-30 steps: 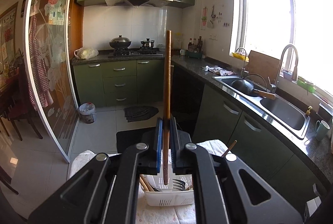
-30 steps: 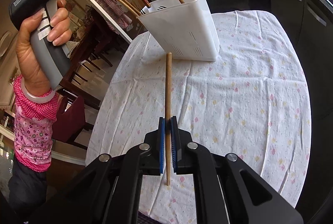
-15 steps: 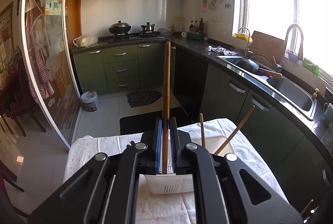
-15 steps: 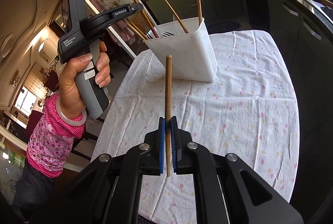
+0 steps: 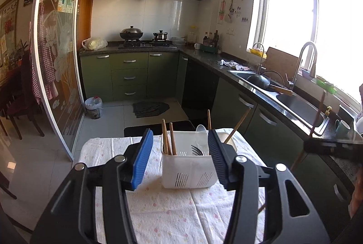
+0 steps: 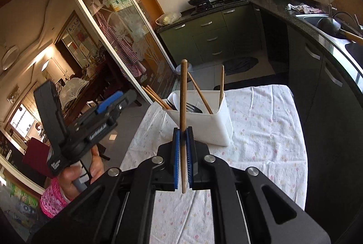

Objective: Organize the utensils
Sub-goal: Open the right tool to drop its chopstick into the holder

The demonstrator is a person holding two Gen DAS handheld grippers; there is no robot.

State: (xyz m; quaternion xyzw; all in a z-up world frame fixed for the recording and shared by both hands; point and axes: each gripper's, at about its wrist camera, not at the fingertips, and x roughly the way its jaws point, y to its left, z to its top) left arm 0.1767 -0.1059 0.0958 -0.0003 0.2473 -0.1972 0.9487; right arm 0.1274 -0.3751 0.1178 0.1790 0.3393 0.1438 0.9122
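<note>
White plastic, slotted at its base, the rectangular utensil caddy (image 5: 188,170) stands on a small table under a pale floral cloth (image 5: 172,216) in a green-cabinet kitchen. Two brown wooden chopsticks (image 5: 169,139) lean together in the caddy's left corner; a white plastic spoon (image 5: 201,134) and a dark fork (image 5: 196,150) sit in its middle; two more wooden sticks (image 5: 237,124) rise from its right side.

Before the caddy, the left tongs (image 5: 179,158) are opening, their blue-padded tips spread to either side of it with nothing between the pads; the caddy is seen beyond them, apart from both.

Nearer than the caddy and slightly left of it in the right wrist view, the right tongs (image 6: 183,154) are clamped together on a single long wooden chopstick (image 6: 182,103), held upright above the cloth, its upper end reaching above the caddy's rim and its lower end poking out below the pads.

Left of the caddy in that same view, a hand (image 6: 74,176) with a pink floral sleeve grips the handle of the left tool, off the table's edge.
</note>
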